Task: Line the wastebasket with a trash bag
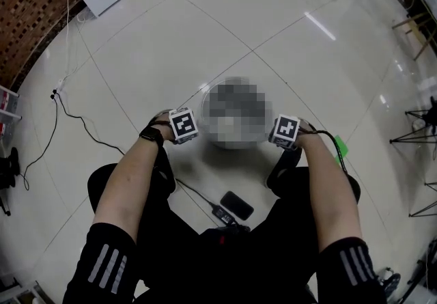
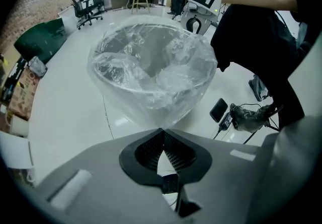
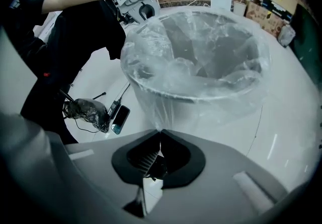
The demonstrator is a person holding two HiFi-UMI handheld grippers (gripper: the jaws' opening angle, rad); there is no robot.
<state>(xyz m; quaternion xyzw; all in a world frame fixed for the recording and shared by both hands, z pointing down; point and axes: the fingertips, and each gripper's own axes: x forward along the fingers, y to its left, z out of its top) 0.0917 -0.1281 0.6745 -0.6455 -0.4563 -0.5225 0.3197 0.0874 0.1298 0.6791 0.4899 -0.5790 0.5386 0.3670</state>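
Pulled down too hard, the thin bag (image 2: 151,67) may tear at the rim, or the basket (image 3: 211,109) may tip. The left gripper (image 2: 161,129) and right gripper (image 3: 160,130) are each clenched on its film, at opposite sides. The bag, clear and wrinkled, lies over the rim of the basket, which stands on the floor (image 1: 205,36).

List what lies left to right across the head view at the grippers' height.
Left gripper with its black-and-white marker cube → round plastic-lined wastebasket → right gripper → small green strip on the floor.
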